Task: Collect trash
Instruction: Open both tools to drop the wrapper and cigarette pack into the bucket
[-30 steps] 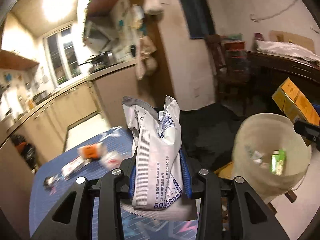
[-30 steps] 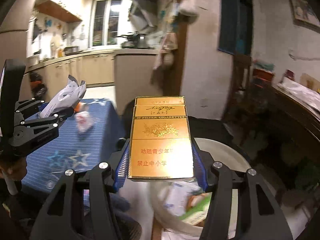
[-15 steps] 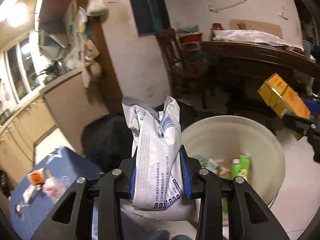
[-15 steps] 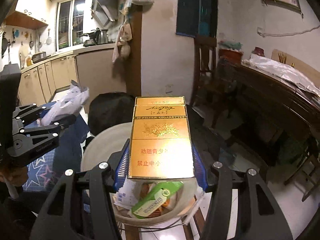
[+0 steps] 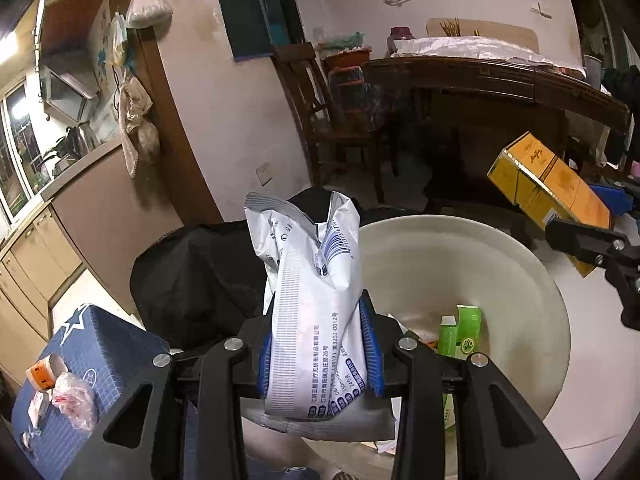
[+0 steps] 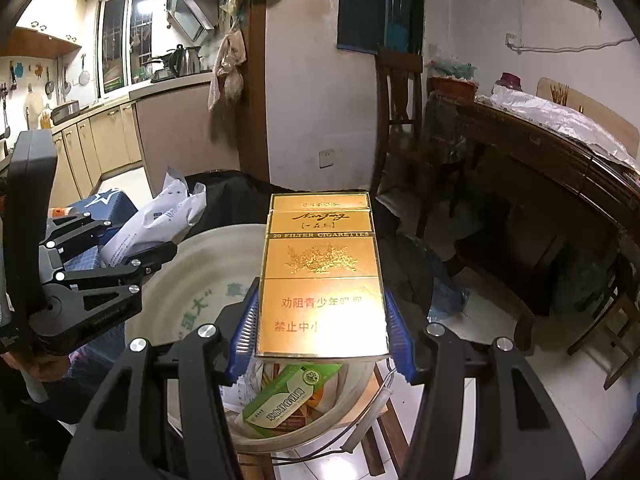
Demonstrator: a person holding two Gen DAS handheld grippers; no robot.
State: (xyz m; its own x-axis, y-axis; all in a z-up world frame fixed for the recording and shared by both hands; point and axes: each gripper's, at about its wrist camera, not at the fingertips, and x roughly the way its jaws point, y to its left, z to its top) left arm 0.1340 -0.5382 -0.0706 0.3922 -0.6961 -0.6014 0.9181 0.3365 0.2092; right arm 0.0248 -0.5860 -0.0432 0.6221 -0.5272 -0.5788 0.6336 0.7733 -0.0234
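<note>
The jaws of the left gripper (image 5: 320, 354) pinch a crumpled white pouch (image 5: 314, 300) between their blue pads, and the jaws of the right gripper (image 6: 320, 332) clamp a gold cigarette pack (image 6: 320, 276) by its two long sides. The pouch is glossy white with blue print, a barcode near its top and a grey torn edge; it stands upright out of the pads, its lower end hanging just below them. The pack is a flat, shiny gold carton with red characters on its lower face and a gilt emblem in the middle, lying face up and reaching forward past the fingertips. Both items hang over the pale round bin (image 5: 500, 264), the pouch at its near left rim, the pack above its right side. Inside the bin lies a green and white box (image 6: 292, 396) among paper scraps. Left of the bin, a blue star-patterned table (image 5: 100, 344) bears an orange-capped item (image 5: 42, 370) and a clear wrapper (image 5: 76, 398).
</note>
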